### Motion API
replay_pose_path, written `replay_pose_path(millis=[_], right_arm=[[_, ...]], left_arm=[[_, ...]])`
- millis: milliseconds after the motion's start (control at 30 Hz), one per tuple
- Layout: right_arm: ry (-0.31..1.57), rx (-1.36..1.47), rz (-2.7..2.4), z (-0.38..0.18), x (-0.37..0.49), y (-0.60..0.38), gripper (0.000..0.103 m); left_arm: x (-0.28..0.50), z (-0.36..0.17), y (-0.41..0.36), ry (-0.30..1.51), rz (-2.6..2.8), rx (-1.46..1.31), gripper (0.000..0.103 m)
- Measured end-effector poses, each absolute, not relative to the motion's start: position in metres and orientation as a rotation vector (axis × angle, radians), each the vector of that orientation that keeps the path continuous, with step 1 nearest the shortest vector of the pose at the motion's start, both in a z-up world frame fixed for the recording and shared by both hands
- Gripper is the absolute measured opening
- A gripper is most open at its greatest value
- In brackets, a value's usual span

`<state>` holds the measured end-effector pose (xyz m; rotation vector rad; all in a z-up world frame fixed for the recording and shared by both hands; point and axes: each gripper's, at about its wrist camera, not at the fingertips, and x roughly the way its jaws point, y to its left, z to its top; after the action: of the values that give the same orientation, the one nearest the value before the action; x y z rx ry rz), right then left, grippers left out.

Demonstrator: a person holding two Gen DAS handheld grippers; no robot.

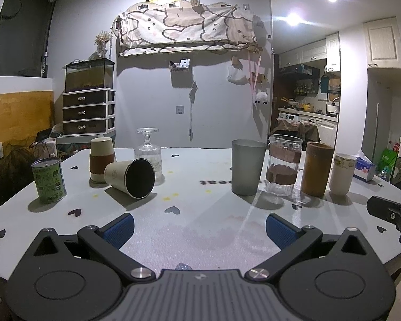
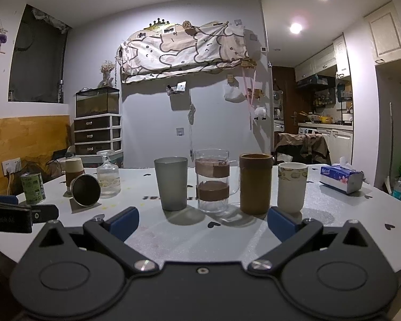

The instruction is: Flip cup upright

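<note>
The beige cup (image 1: pixel 129 178) lies on its side at the bench's (image 1: pixel 200 230) left (dark mouth facing us), beside an inverted glass (image 1: pixel 148 151). Left gripper (image 1: pixel 199 228) and right gripper (image 2: pixel 203 223) hover, jaws apart, empty.

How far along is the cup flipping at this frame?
Done: four cups already stand upright in a row, starting with the grey tumbler. In hand: nothing; the left claw and right claw are both open and empty. Left: the beige cup lies on its side, and the sleeved cup and stemmed glass stand upside down.
</note>
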<state>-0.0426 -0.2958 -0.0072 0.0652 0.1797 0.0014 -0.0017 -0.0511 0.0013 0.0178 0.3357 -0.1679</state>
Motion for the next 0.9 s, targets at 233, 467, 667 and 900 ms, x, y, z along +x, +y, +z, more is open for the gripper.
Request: replay_pose_path(millis=[233,467,667,900], right_arm=[[0.181,0.061,0.003,-0.0061,-0.0422,-0.2952,0.103],[0.182,0.059,0.006,-0.0063,-0.0411,-0.2954,0.103],[0.185,0.058,0.006,-0.0068,-0.0408,-0.2949,0.103],[0.186,0.058,0.007,-0.0072,-0.0401,-0.2951,0.103]], left_arm=[[-0.0022,0.0014,-0.0511,0.337,-0.169,0.018,0.103],[-0.0020,0.0011,-0.0518,0.336,-0.168,0.019,0.103],[-0.0020,0.0014,-0.0521,0.337,-0.169,0.018,0.103],[-0.0021,0.0019,-0.0522,0.337,-0.169,0.019,0.103]])
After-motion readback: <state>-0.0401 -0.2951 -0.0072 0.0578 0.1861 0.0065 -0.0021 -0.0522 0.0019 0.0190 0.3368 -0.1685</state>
